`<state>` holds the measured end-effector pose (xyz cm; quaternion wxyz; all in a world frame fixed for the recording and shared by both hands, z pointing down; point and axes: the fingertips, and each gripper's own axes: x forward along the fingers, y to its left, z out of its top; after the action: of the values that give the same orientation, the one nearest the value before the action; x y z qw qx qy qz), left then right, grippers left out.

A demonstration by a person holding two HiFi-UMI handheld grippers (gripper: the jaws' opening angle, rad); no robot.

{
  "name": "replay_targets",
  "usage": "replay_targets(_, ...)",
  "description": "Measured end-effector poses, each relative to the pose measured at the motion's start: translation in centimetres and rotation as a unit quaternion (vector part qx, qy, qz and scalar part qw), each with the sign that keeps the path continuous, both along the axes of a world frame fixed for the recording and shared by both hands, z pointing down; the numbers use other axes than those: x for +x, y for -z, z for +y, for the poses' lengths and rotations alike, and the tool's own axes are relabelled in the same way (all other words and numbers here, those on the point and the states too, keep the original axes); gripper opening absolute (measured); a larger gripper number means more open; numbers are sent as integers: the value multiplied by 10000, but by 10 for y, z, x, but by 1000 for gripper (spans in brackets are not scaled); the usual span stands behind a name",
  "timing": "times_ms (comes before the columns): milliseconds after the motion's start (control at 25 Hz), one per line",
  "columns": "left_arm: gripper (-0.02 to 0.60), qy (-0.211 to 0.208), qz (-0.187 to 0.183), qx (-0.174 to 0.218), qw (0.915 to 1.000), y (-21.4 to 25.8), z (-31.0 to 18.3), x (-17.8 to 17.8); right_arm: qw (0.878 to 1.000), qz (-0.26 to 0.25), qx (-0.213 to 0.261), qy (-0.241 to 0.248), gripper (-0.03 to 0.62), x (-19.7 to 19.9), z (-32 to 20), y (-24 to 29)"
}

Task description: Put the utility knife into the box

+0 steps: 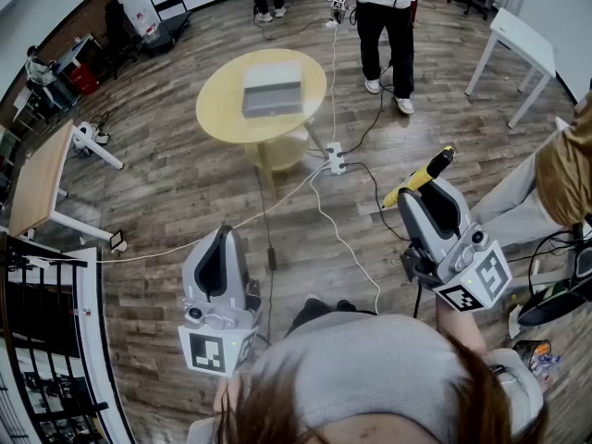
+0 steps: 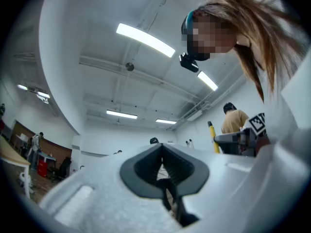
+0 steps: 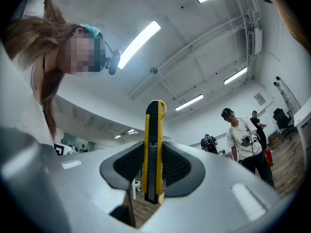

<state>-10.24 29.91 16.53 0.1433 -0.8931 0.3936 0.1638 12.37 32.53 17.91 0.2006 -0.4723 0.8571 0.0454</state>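
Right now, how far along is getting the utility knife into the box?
Done: the knife is picked up, clamped between the jaws of the right gripper. In hand: it is held in the air, well short of the round table. Left: reach the grey box on that table and put the knife in. The left gripper is shut and empty.

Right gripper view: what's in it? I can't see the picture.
A yellow and black utility knife stands upright, clamped between the grey jaws, pointing at a white ceiling with long lights. A person in a white shirt stands at the right.
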Motion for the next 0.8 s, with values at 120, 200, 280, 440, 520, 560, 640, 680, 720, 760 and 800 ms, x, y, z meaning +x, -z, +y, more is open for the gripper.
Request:
replay_targets(120, 3, 0, 40, 36, 10000, 3, 0, -4, 10000, -16, -31, 30, 120, -5, 0, 0)
replay_targets(200, 3, -2, 48, 34, 10000, 3, -1, -5, 10000, -13, -33, 43, 120, -7, -1, 0)
replay_targets(280, 4, -14, 19, 0, 10000, 2, -2, -5, 10000, -20, -18, 52, 120, -8, -2, 1)
replay_targets(440, 3, 30, -13, 55, 10000, 3, -3, -5, 9999, -38, -14, 92, 120, -10, -5, 1)
replay_targets(520, 3, 61, -40, 38, 10000, 2, -3, -5, 9999, -27, -31, 133, 120, -11, -6, 1)
replay_targets(560, 4, 63, -31, 12, 10000, 2, -2, -5, 9999, -17, -39, 152, 120, -11, -6, 0)
replay_targets(640, 3, 101, -63, -27, 9999, -1, -1, -5, 9998, -2, -38, 179, 120, -9, -5, 1)
replay_targets(680, 3, 119, -78, -31, 9999, -2, -1, -5, 9998, -2, -33, 187, 120, -8, -5, 2)
replay_targets(720, 3, 117, -63, -26, 9999, -1, 0, -3, 9998, -5, -29, 195, 120, -6, -4, 2)
replay_targets(760, 3, 109, -38, -20, 9999, 0, 1, -1, 9998, -3, -30, 209, 120, -5, -4, 2)
replay_targets(800, 3, 112, -26, -20, 9999, 1, 1, 0, 9997, 10, -33, 231, 120, -3, -3, 2)
